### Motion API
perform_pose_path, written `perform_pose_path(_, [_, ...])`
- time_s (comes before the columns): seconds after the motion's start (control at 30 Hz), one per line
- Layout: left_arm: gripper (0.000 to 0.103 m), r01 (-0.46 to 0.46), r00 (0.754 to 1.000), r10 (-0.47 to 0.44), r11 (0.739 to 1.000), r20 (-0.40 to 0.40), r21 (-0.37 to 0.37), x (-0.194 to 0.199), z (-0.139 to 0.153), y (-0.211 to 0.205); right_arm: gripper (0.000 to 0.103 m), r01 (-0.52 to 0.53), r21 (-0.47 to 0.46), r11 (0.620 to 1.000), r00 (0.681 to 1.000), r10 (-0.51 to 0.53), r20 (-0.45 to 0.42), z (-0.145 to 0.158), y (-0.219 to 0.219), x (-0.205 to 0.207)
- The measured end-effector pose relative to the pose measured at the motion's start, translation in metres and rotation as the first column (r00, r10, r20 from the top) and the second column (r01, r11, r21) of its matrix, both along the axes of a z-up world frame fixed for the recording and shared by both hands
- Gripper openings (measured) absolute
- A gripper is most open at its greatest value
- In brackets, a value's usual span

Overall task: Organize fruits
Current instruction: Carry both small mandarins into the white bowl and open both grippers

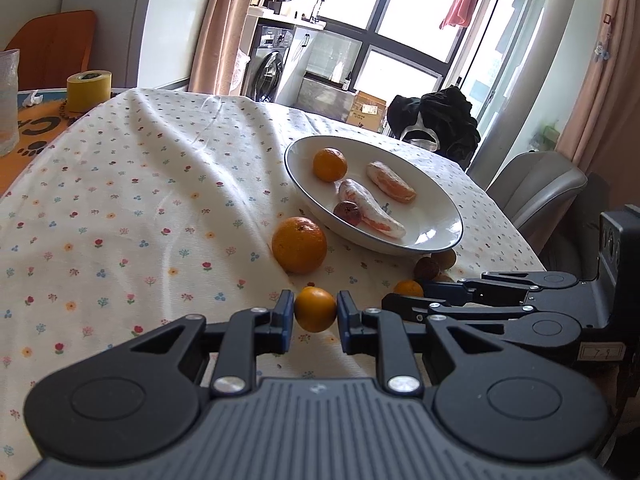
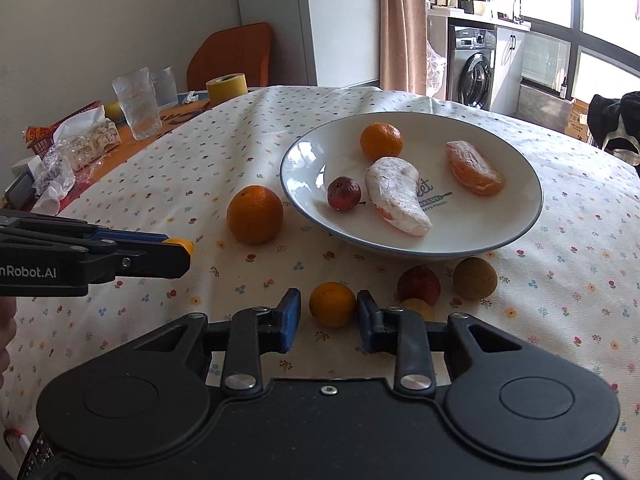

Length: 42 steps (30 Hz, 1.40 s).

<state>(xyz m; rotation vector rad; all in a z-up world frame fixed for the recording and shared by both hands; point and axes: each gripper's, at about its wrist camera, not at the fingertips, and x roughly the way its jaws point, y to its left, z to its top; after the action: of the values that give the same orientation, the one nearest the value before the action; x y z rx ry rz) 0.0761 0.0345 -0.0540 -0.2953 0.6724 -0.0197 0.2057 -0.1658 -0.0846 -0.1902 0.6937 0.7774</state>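
Note:
My left gripper (image 1: 316,313) is shut on a small orange (image 1: 315,309), low over the flowered tablecloth; the right wrist view shows that fruit (image 2: 181,245) at the left gripper's tip (image 2: 176,254). My right gripper (image 2: 329,317) stands open around another small orange (image 2: 332,304) lying on the cloth, with a gap at the left pad. A white plate (image 2: 320,160) beyond holds a mandarin (image 2: 381,141), two peeled citrus segments (image 2: 396,196) and a small red fruit (image 2: 344,194). Left of the plate sits a big orange (image 2: 255,214).
A red fruit (image 2: 418,283) and a tan round fruit (image 2: 475,278) lie just in front of the plate. At the far left stand glasses (image 2: 138,104), a yellow tape roll (image 2: 227,87) and snack wrappers (image 2: 80,144). A grey chair (image 1: 536,184) stands beyond the table's right edge.

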Motion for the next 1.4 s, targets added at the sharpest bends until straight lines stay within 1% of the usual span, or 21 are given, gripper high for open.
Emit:
perform_pose_path(0.03, [0.021,-0.002,1.0,0.002,1.0,0.001,0.0,-0.001,0.0,0.001,0.023,0.008,0.001,1.0,1.0,-0.008,0.003,0.001,0.0,0.0])
perform_pose_path(0.13, [0.021,-0.009,1.0,0.009,1.0,0.006,0.001,-0.002,0.003,0.003,0.023,0.002,0.035,0.999,1.0,-0.002,0.001,0.007,-0.004,-0.001])
perform_pose_path(0.4, [0.021,-0.003,0.999,0.003,1.0,0.037,0.015,0.006,0.014,0.001,0.023,-0.001,0.069,0.998,0.999,-0.001,0.035,0.03,-0.014,-0.002])
perform_pose_path(0.7, [0.021,0.01,0.997,-0.012,1.0,0.071,0.026,0.023,0.027,-0.007,0.023,0.022,0.103,0.994,0.997,-0.03,0.077,0.049,-0.026,0.006])
perform_pose_path(0.87, [0.021,0.015,0.998,-0.017,0.999,0.064,0.038,0.037,0.027,-0.015,0.023,0.039,0.131,0.991,0.996,-0.049,0.075,0.048,-0.034,0.017])
perform_pose_path(1.13, [0.021,0.049,0.997,-0.052,0.998,0.058,0.05,0.059,0.026,-0.033,0.023,0.081,0.149,0.986,0.994,-0.09,0.057,0.04,-0.049,0.037])
perform_pose_path(1.4, [0.021,0.075,0.996,-0.078,0.995,0.048,0.063,0.075,0.026,-0.044,0.023,0.1,0.177,0.979,0.993,-0.108,0.04,0.036,-0.058,0.046])
